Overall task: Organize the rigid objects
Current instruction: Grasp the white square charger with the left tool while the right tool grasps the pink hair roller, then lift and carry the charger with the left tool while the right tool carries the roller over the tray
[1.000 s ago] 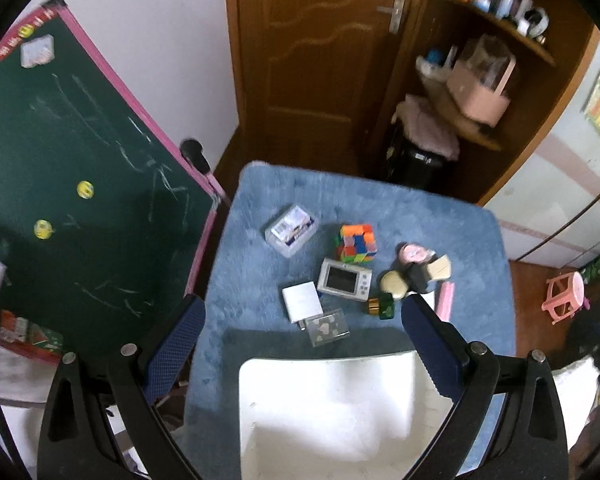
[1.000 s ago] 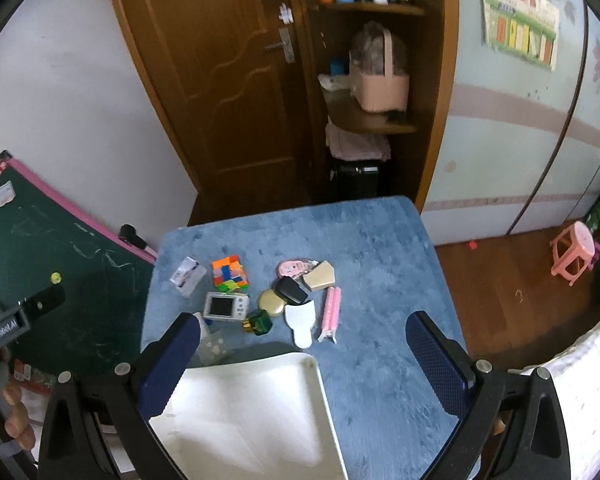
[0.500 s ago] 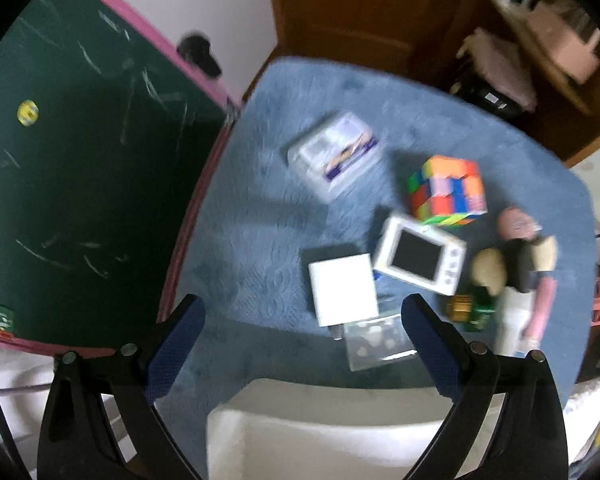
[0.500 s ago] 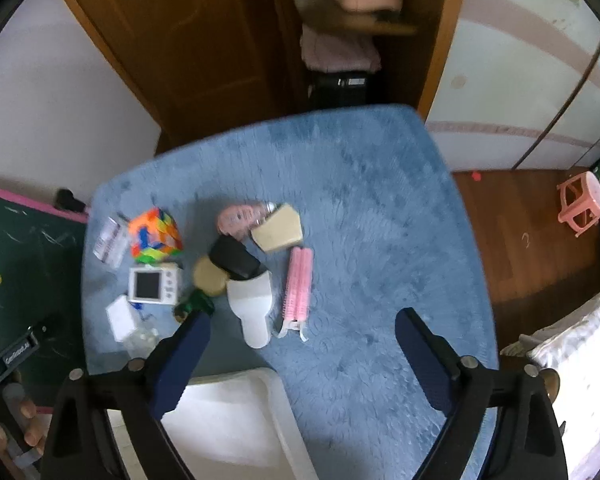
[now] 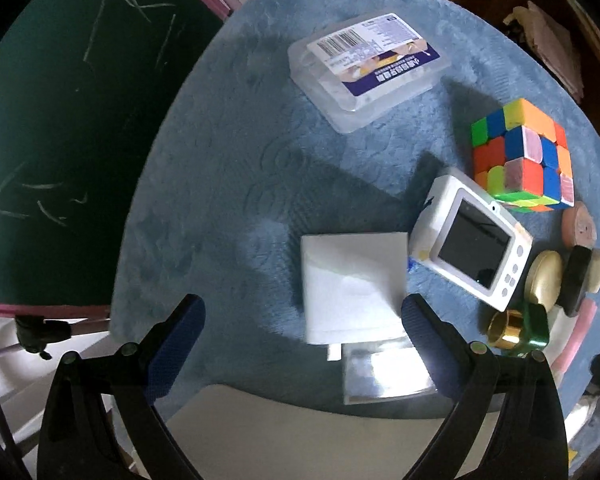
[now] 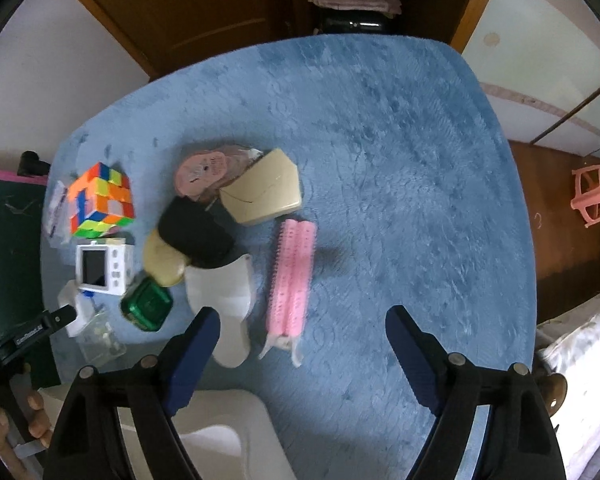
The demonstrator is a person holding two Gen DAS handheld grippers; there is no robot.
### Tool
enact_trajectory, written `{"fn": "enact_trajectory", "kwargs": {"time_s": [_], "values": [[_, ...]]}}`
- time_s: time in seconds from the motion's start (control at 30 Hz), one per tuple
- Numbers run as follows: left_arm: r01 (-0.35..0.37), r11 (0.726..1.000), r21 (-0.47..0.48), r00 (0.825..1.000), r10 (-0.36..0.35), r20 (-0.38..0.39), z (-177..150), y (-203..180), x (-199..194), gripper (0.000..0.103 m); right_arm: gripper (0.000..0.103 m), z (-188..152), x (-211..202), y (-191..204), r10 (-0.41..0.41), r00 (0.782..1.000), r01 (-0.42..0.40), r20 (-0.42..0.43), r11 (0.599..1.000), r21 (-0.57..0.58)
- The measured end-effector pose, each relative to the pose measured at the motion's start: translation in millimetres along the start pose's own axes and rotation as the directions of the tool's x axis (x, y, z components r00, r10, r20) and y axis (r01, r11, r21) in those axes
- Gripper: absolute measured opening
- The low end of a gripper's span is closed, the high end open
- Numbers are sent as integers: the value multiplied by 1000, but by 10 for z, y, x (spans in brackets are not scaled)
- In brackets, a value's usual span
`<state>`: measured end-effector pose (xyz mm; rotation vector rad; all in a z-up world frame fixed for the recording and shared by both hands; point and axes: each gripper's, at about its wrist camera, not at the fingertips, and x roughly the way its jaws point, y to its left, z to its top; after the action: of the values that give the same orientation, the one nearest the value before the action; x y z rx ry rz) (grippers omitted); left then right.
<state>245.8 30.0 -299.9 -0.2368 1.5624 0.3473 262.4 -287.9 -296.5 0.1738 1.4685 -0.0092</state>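
Rigid objects cluster on the blue table: white square box lies between the left gripper jaws, which are spread, empty. Pink hair roller lies just ahead of right gripper, jaws likewise released, gripping nothing.

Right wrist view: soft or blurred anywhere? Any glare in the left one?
Right wrist view: mild smear across the pink hair roller and blue plush cover; the rim bends the wall lines. Left wrist view: sharper, barcode on the clear plastic box is resolved; glare whitens the flat clear case near the tray.
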Motion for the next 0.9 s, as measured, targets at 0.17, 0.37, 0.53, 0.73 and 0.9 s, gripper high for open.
{"fn": "enact_trajectory", "kwargs": {"time_s": [0.17,0.37,0.53,0.73,0.9], "values": [[-18,1000,5,1000,18,-4,22,-41,75,99,72,63,211,-56,8,998,-7,-55,1000,23],[-26,1000,-12,1000,26,-10,66,-74,247,98,65,103,374,-58,12,997,-9,-82,999,38],[-26,1000,-7,999,26,-28,59,-103,303,92,59,114,526,-22,24,994,-19,-109,999,50],[-7,1000,-13,998,6,-62,79,-124,398,82,48,134,732,90,28,991,-22,-134,999,50],[37,999,-8,998,-38,-48,69,-174,365,61,37,115,858,258,-6,993,10,-120,1000,29]]}}
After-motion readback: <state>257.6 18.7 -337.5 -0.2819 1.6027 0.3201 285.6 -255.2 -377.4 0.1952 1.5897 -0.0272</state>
